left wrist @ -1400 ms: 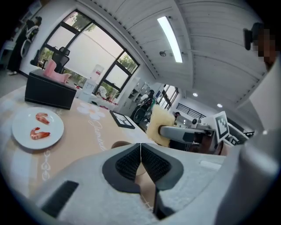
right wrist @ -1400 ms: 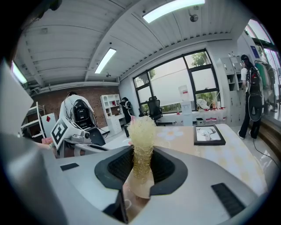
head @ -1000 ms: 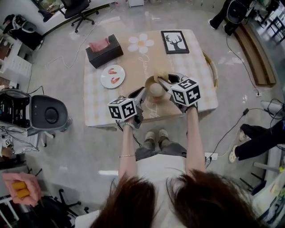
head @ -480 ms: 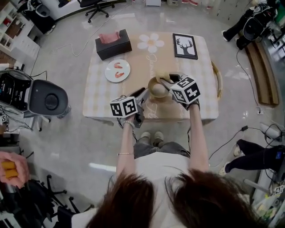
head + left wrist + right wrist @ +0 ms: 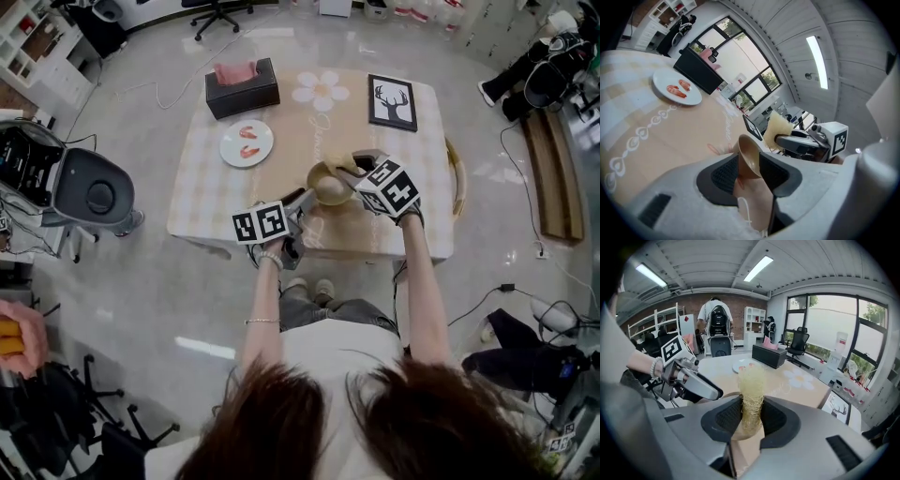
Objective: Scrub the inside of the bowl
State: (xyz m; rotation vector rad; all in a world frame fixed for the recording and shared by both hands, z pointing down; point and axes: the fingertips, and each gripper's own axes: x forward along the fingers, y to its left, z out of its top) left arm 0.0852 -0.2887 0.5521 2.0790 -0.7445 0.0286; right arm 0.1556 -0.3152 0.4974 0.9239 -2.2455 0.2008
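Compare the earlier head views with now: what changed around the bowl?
The left gripper has just been opening its jaws, letting go of the bowl, whose rim is still between them. The right gripper stays shut on the loofah scrubber at the bowl. The bowl, plate, tissue box and deer picture keep their places.

bowl point(image 5: 330, 187) tan; scrubber point(image 5: 751, 391) pale yellow; plate point(image 5: 263, 145) white; tablecloth point(image 5: 202, 187) checked

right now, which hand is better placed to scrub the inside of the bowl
Right. The right tongs are shut on the yellow scrubber, which sits by the bowl. The left tongs carry no scrubber; their jaws have just been opening, with the bowl's rim between them.
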